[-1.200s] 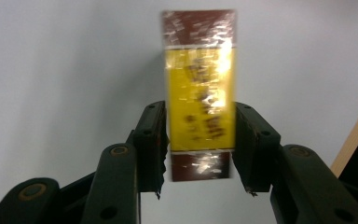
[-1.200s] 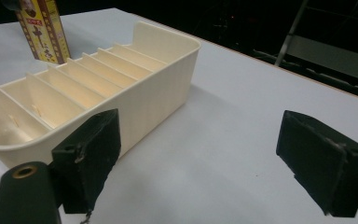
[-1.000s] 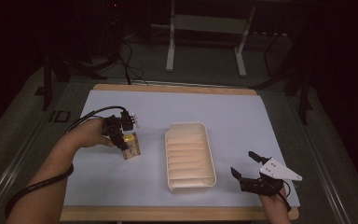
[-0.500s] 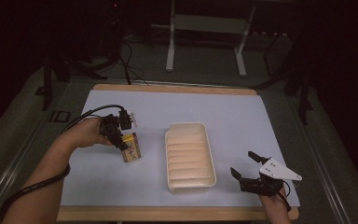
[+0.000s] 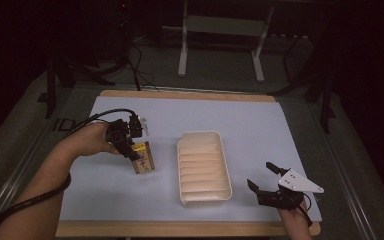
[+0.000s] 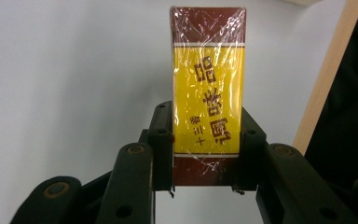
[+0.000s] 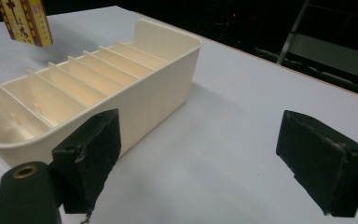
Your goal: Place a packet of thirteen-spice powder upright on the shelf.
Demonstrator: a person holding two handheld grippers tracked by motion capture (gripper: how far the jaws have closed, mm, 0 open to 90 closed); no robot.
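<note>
In the high view we see the left gripper (image 5: 136, 156) holding a box (image 5: 144, 158) left of the tray (image 5: 203, 167); the right gripper (image 5: 263, 181) gapes near the tray's right side. Our left gripper view shows jaws clamped on the box. Our right gripper view shows jaws spread beside the tray.

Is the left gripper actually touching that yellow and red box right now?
Touching. In the left gripper view, the left gripper has both jaws pressed flat against the sides of the yellow and red box, with no gap on either side.

Dark room; white metal stand (image 5: 220, 37), perhaps desk frame, behind table (image 5: 190, 95).
</note>
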